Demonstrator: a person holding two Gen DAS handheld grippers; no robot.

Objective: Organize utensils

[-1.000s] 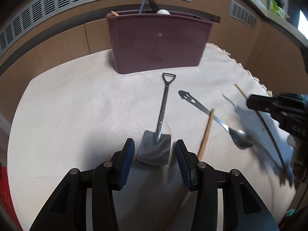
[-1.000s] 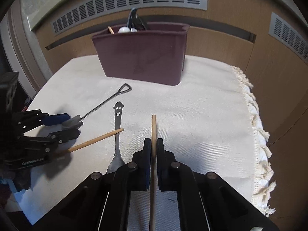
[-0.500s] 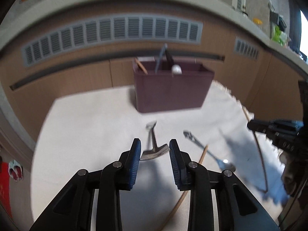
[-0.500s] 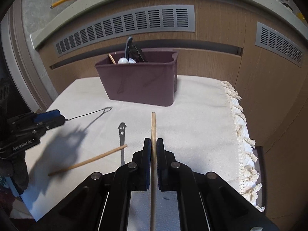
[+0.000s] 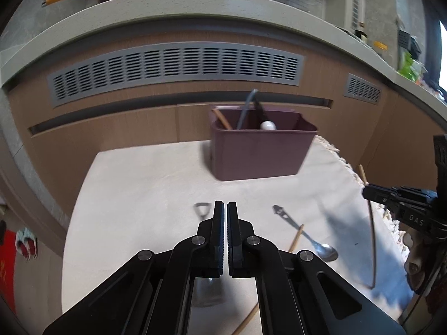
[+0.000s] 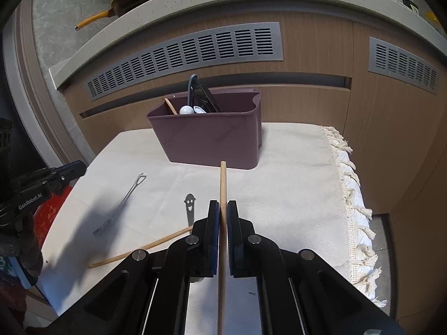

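Both have risen off the cloth [image 6: 279, 181]. Left gripper [image 5: 225, 209], just closing, is shut on nothing; only the right wrist view shows the shovel spoon [image 6: 123, 201] lying free before the maroon bin [image 6: 212, 136]. Right gripper [image 6: 223, 209] clamps a chopstick [image 6: 223, 178], lengthwise along its fingers, tip toward the bin.
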